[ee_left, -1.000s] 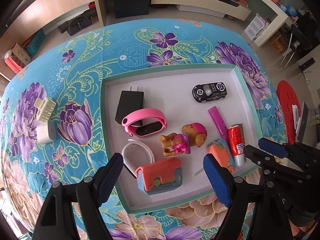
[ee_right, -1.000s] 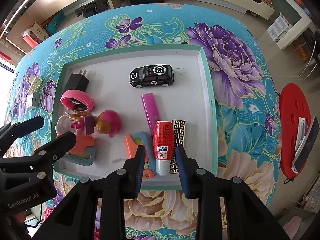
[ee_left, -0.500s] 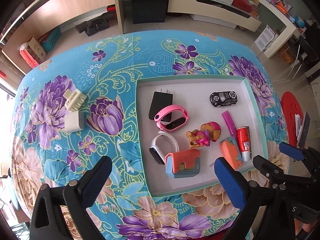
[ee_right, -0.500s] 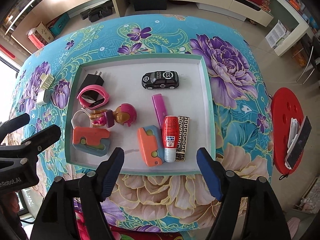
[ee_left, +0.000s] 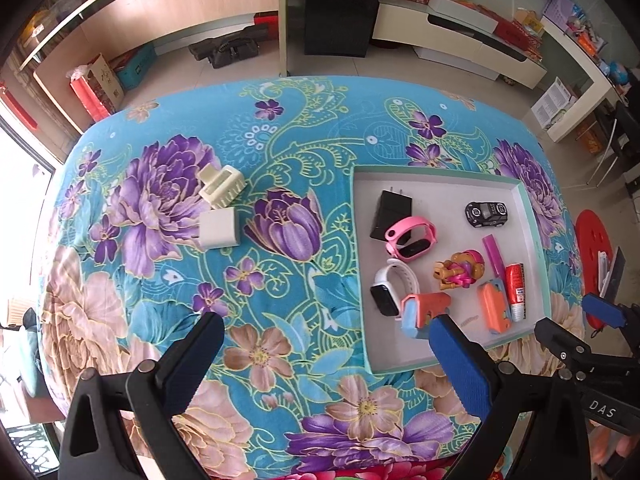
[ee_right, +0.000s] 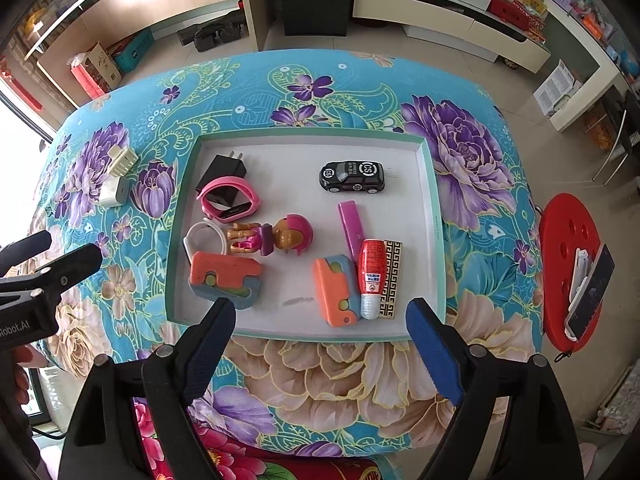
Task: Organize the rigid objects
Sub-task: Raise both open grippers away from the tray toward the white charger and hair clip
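Observation:
A white tray with a green rim (ee_right: 180,240) (ee_left: 432,170) lies on the flowered cloth. In it are a black toy car (ee_right: 352,176), a black charger (ee_right: 222,170), a pink watch (ee_right: 228,200), a toy figure (ee_right: 276,236), two orange-blue toys (ee_right: 224,276) and a red tube (ee_right: 371,272). On the cloth left of the tray sit a cream plug (ee_left: 221,185) and a white charger cube (ee_left: 218,228). My left gripper (ee_left: 326,356) hangs open and empty above the cloth, left of the tray. High over the tray's near rim, my right gripper (ee_right: 322,328) is opening, nothing between its jaws.
A purple comb (ee_right: 351,224), a patterned card (ee_right: 391,280) and a white watch (ee_left: 394,284) also lie in the tray. A red stool (ee_right: 568,260) holding a phone stands right of the table. The table's near edge is just below both grippers.
The right jaws opened off the red tube and rose. The left gripper widened, lifted away from the orange-blue toy and shifted left over the cloth.

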Available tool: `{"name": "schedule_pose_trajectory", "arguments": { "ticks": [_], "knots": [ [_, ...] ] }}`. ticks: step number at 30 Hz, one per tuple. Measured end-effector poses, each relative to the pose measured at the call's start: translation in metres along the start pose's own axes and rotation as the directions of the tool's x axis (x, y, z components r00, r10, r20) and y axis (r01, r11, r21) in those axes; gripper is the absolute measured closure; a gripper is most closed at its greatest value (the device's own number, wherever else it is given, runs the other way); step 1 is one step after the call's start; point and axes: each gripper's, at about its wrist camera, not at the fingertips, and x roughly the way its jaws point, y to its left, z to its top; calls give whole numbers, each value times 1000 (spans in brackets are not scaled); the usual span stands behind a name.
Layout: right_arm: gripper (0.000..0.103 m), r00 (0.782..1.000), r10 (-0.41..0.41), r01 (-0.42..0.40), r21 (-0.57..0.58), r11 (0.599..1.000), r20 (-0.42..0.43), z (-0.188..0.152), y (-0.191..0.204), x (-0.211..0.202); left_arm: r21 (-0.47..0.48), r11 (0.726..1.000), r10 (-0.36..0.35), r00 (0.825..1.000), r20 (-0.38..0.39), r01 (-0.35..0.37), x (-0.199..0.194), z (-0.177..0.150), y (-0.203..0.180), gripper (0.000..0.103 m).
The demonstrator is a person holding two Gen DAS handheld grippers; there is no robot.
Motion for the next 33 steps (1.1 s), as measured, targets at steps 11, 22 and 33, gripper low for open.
{"name": "schedule_pose_trajectory", "arguments": {
  "ticks": [11, 22, 33],
  "knots": [
    [15, 1000, 27, -28, -64, 998, -11, 20, 63, 15, -122, 992, 40, 999, 2, -39, 5, 6, 96, 0],
    [15, 998, 43, -50, -135, 990, -55, 47, 129, 59, -188, 981, 30, 999, -27, -35, 51, 16, 145, 0],
    [15, 996, 38, -51, -158, 986, -83, 82, 159, 99, -198, 980, 5, 998, -58, -17, 97, 39, 149, 0]
  ]
}}
